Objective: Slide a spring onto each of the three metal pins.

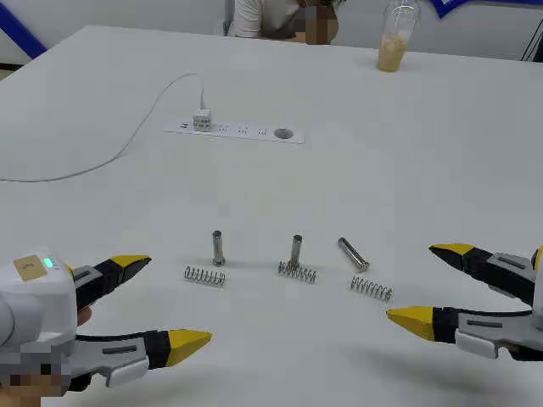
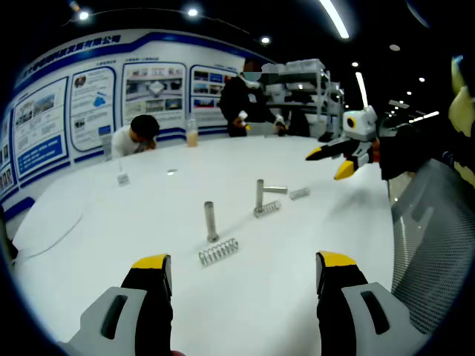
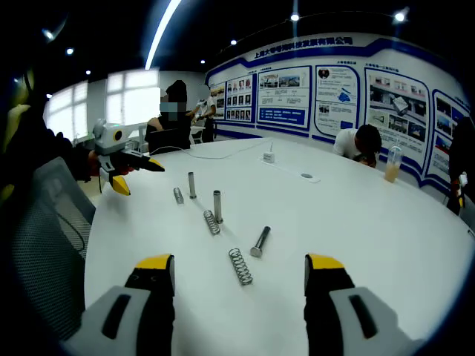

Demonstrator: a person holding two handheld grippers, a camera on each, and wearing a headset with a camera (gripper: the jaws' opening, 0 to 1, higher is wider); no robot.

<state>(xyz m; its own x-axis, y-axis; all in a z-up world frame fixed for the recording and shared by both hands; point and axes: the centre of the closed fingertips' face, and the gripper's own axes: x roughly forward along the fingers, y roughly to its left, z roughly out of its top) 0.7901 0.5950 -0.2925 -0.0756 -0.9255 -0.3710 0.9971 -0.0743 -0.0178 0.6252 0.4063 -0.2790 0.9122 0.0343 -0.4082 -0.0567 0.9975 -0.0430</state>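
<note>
Three metal pins are on the white table [image 1: 382,161]. The left pin [image 1: 217,248] and the middle pin [image 1: 296,252] stand upright; the right pin [image 1: 353,254] lies on its side. A spring lies before each: left spring [image 1: 204,275], middle spring [image 1: 297,272], right spring [image 1: 371,288]. My left gripper [image 1: 165,305] is open at the near left, short of the left spring [image 2: 217,251]. My right gripper [image 1: 437,284] is open at the near right, beside the right spring [image 3: 240,265] and the lying pin [image 3: 260,242]. Nothing is between either pair of jaws.
A white power strip [image 1: 236,131] with a plugged charger [image 1: 201,120] and its cable [image 1: 119,148] lies beyond the pins. A plastic cup with a drink [image 1: 394,38] stands at the far edge. A person [image 1: 280,17] sits at the far side.
</note>
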